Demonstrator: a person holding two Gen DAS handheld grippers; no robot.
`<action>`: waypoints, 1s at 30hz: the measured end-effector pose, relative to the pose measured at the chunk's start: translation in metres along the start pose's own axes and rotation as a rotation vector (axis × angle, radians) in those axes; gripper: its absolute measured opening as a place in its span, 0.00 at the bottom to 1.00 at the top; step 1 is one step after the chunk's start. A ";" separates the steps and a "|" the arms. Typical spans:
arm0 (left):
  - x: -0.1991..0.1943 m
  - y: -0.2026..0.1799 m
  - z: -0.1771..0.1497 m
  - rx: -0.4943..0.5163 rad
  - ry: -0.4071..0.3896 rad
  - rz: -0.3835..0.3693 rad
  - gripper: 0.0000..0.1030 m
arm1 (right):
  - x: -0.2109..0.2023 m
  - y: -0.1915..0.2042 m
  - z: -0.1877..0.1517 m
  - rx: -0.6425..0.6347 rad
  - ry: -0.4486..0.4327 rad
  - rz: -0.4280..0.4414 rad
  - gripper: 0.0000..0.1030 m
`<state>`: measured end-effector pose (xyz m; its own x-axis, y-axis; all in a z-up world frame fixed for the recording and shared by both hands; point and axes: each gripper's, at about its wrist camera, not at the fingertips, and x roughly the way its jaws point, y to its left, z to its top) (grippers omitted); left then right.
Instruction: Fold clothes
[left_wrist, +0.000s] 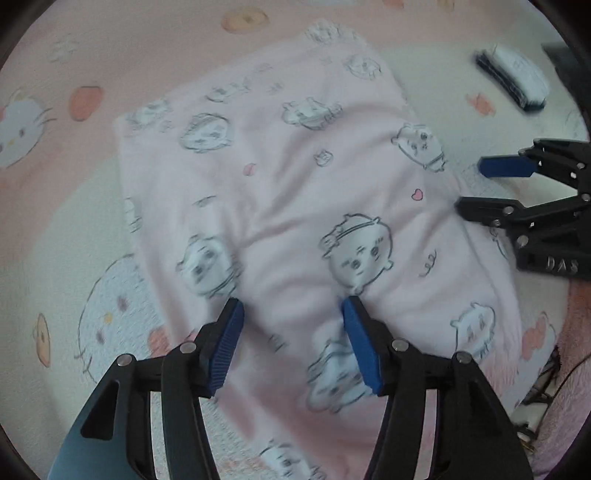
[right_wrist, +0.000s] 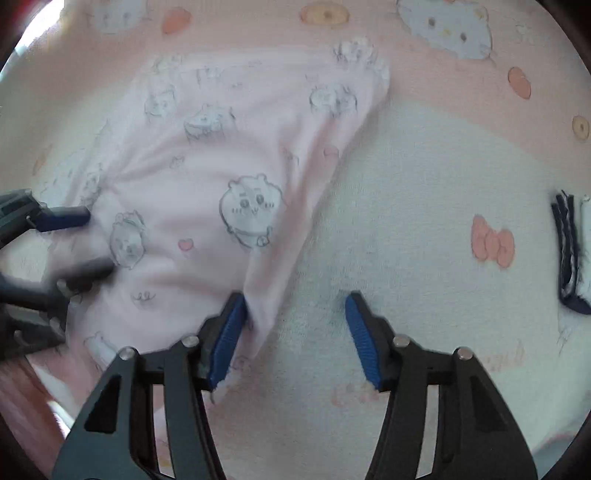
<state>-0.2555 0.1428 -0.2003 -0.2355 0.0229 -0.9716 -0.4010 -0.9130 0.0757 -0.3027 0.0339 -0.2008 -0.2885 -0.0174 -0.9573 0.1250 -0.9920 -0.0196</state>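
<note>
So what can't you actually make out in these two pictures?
- Pink garment: its near end runs under the left gripper and off the bottom edge of the left view.
- Dark-and-white folded item: cut by the right view's edge, small and blurred in the left; unidentifiable.
- Cartoon prints: motion-blurred.

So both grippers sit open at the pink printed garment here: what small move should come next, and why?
Probably close the right gripper on the pink garment edge beside its left finger. Both grippers are open and hold nothing; the left gripper hovers over the cloth's near part, and the garment lies wrinkled on the blanket, so a fold needs a grasp first.
</note>
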 end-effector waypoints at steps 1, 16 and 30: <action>-0.003 0.009 -0.006 -0.021 0.011 0.013 0.60 | -0.002 -0.006 -0.001 0.022 0.011 -0.031 0.59; 0.016 0.029 0.035 -0.108 -0.055 0.008 0.63 | 0.014 -0.036 0.072 0.013 -0.080 0.041 0.59; 0.049 0.111 0.081 -0.122 -0.105 0.092 0.62 | 0.026 -0.020 0.115 -0.043 -0.118 -0.022 0.60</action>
<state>-0.3831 0.0758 -0.2210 -0.3601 -0.0265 -0.9325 -0.2648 -0.9556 0.1295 -0.4216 0.0386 -0.1920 -0.4008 -0.0133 -0.9161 0.1573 -0.9861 -0.0545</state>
